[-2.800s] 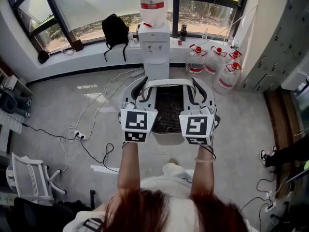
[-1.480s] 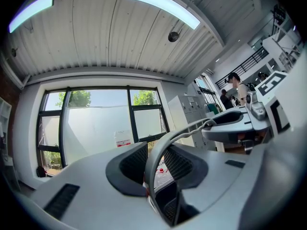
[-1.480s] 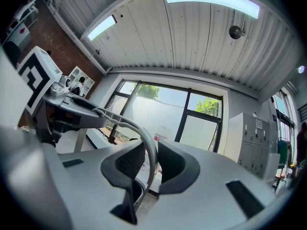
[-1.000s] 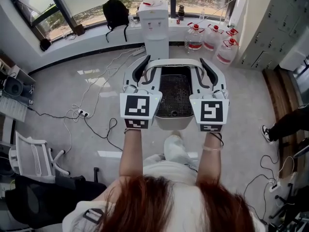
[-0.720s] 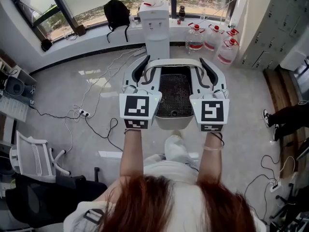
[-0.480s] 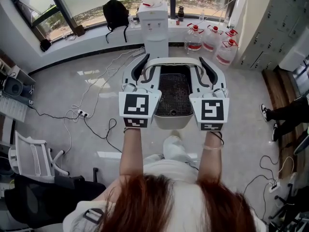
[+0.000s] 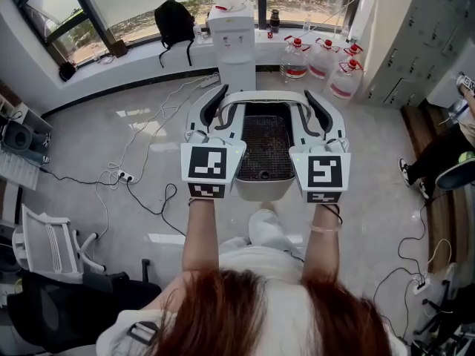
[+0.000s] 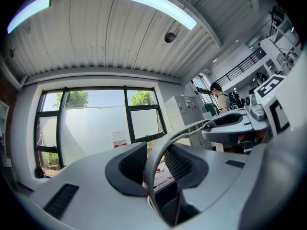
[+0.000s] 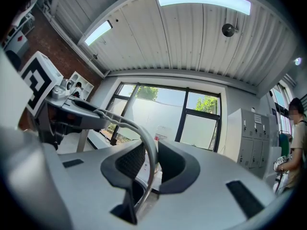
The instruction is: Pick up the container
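Note:
The container (image 7: 266, 188) is a grey bin with a dark mesh inside (image 7: 265, 148) and a white arched handle (image 7: 263, 94). It hangs in the air above the floor, in front of the person. My left gripper (image 7: 212, 110) is shut on the handle's left end, and my right gripper (image 7: 322, 113) on its right end. In the left gripper view the white handle (image 8: 154, 163) runs between the black pads (image 8: 130, 164) across to the right gripper (image 8: 232, 122). The right gripper view shows the handle (image 9: 150, 158) clamped between its pads (image 9: 125, 166), with the left gripper (image 9: 72, 110) at the far end.
A water dispenser (image 7: 234, 35) and several large water bottles (image 7: 320, 58) stand by the window. Cables and a power strip (image 7: 122, 175) lie on the floor at left, near a white chair (image 7: 46, 245). A backpack (image 7: 172, 21) sits on the sill. A person's legs (image 7: 438, 154) show at right.
Since the earliest frame the container and both grippers have come up and look larger. Over the last second they have barely shifted. The person at the right edge has moved.

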A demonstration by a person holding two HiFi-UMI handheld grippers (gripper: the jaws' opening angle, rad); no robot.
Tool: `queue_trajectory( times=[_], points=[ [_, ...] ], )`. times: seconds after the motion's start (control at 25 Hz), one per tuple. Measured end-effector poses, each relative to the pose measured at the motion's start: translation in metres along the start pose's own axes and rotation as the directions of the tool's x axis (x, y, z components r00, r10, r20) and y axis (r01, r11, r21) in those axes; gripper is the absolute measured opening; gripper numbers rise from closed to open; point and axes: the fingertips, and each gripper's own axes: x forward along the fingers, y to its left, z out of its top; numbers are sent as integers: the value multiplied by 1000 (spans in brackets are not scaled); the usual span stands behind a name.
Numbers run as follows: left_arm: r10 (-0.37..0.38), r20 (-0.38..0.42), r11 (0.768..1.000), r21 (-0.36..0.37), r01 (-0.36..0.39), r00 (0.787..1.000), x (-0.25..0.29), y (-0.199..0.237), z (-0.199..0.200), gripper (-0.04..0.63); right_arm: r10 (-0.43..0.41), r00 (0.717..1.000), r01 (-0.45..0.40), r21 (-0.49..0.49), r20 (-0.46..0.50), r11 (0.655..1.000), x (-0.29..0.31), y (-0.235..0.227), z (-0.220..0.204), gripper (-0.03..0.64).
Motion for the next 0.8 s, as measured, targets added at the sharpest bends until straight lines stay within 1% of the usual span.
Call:
queue_trajectory(
  times=[0.52,0.8],
  points=[
    [-38,2,999,7,38,999,16,-7,5,113,-25,1000,25,5,1,1000,3,-15,-2,92],
    [-52,-1,999,-2,52,999,23,-8,-1,113,-36,999,36,3,-15,999,8,-18,-9,92]
  ],
)
